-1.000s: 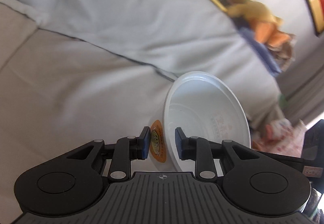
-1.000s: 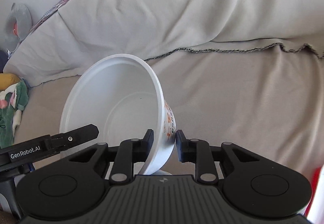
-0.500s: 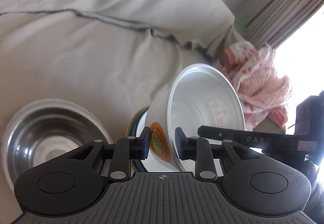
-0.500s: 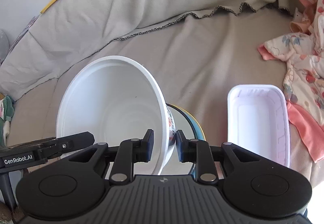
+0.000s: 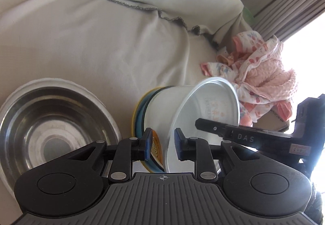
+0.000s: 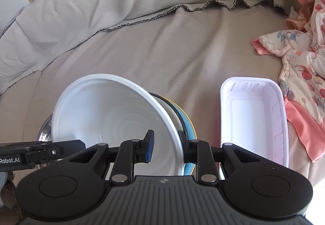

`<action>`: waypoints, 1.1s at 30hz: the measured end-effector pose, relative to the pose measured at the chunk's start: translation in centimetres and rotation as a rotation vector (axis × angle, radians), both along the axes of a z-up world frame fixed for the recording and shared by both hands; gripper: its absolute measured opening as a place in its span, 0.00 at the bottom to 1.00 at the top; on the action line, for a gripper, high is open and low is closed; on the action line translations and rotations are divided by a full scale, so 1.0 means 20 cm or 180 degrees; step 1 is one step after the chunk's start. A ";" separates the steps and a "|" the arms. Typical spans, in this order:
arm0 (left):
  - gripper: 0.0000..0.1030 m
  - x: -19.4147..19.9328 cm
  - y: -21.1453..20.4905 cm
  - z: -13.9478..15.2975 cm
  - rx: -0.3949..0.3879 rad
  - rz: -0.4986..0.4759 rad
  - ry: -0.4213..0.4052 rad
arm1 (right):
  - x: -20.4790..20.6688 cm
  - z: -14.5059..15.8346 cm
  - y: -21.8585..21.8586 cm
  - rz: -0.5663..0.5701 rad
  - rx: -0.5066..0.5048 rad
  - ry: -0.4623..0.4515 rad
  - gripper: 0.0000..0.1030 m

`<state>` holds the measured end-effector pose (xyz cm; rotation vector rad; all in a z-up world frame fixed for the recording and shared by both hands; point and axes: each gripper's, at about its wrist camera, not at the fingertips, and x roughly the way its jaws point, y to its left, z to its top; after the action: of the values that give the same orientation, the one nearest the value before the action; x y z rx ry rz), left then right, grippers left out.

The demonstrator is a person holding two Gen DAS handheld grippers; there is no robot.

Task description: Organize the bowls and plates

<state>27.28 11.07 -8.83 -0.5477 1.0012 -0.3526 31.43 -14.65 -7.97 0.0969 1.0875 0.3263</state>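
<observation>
One white plastic bowl (image 6: 105,115), orange-printed label, tilted over stacked plates (image 5: 140,111), rim clamped by left tool (image 5: 162,144) and right tool (image 6: 165,146), one steel bowl (image 5: 50,129) beside.

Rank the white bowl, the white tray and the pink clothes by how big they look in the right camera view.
1. White bowl, though it is nearest the camera, which flatters it.
2. White tray.
3. Pink clothes, unsure: the picture's edge cuts them off, so the pile may be bigger than the tray.
</observation>
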 end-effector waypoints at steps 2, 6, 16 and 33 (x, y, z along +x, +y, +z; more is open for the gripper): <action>0.25 -0.01 0.02 0.02 -0.0003 0.0031 -0.0034 | 0.00 0.00 -0.01 -0.0013 0.0018 0.0008 0.23; 0.25 -0.01 0.03 0.02 0.0014 0.0121 -0.0028 | 0.00 0.00 -0.03 -0.0027 0.0069 0.0012 0.23; 0.25 -0.04 0.00 0.07 0.0006 0.0044 -0.0151 | -0.07 0.12 -0.03 0.0027 -0.0170 -0.0494 0.26; 0.24 -0.55 0.46 0.02 0.0695 0.1309 -0.0410 | -0.54 0.23 0.03 0.0303 0.0497 -0.0822 0.34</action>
<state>16.37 20.29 -8.39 -0.5107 0.7679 0.0865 20.61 -14.14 -3.38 0.1382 0.8114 0.4956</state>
